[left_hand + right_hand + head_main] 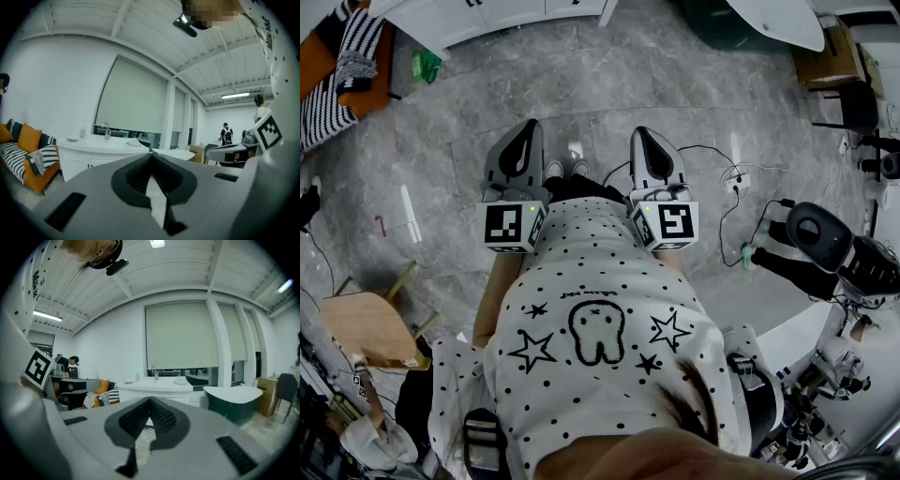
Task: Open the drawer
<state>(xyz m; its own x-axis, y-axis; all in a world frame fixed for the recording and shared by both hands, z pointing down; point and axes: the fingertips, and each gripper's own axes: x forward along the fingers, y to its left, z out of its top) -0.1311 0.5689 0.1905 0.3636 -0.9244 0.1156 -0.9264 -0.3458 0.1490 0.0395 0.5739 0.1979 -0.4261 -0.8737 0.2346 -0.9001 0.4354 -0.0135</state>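
A white cabinet (pixel 487 19) with dark handles on its fronts stands across the grey floor, far ahead of me; it also shows in the left gripper view as a white cabinet (pixel 89 159) with a sink top, and in the right gripper view as the cabinet (pixel 154 389). I cannot make out a single drawer on it. My left gripper (pixel 528 127) and right gripper (pixel 639 133) are held side by side close to my body, pointing toward the cabinet. The left gripper (pixel 152 154) is shut on nothing. The right gripper (pixel 150 400) is also shut and empty.
A sofa (pixel 337 66) with orange and striped cushions sits at the far left. A wooden stool (pixel 366 328) is at my left. A dark green counter (pixel 741 23) and a cardboard box (pixel 830 56) stand far right. A power strip (pixel 736 183) with cables and robot gear (pixel 834 244) lie on my right.
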